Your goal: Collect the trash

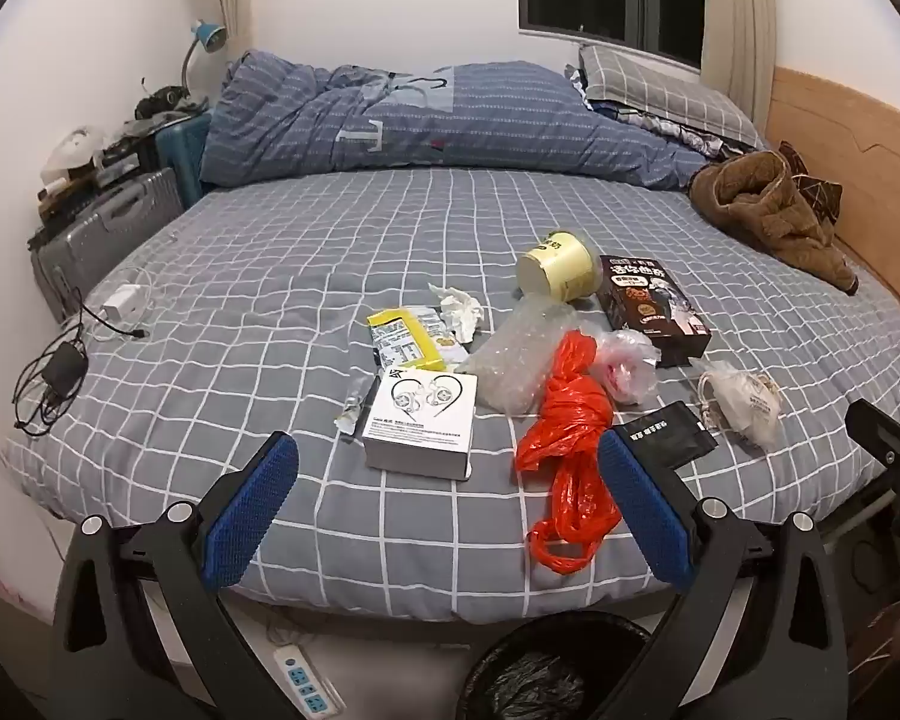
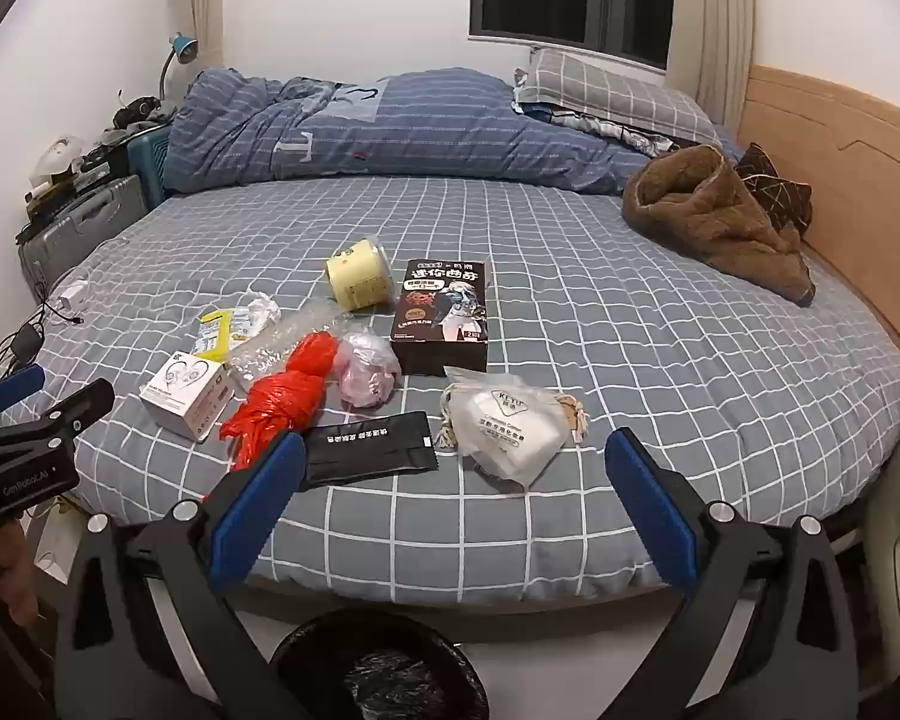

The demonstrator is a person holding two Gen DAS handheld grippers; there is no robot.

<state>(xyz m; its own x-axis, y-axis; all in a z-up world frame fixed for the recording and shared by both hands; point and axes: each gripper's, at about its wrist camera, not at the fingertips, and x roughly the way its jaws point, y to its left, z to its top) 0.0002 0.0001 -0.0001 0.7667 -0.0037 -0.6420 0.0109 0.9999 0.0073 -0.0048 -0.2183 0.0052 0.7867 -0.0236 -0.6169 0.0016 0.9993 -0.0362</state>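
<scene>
Trash lies on the grey checked bed (image 1: 270, 276): a white earphone box (image 1: 420, 426), a red plastic bag (image 1: 570, 456), a black packet (image 1: 669, 429), a yellow cup (image 1: 561, 267), a dark snack box (image 1: 651, 312), a bubble wrap piece (image 1: 519, 354), a white pouch (image 1: 744, 402). My left gripper (image 1: 447, 510) is open and empty over the near bed edge. My right gripper (image 2: 447, 510) is open and empty, near the black packet (image 2: 369, 447) and white pouch (image 2: 507, 426). A black bin (image 2: 381, 672) stands below, also in the left wrist view (image 1: 546, 672).
A blue duvet (image 1: 420, 120) and pillow lie at the back, a brown garment (image 1: 774, 210) by the wooden headboard. Chargers and cables (image 1: 60, 372) lie at the bed's left edge. Suitcases (image 1: 102, 228) stand at the left. A power strip (image 1: 306, 681) lies on the floor.
</scene>
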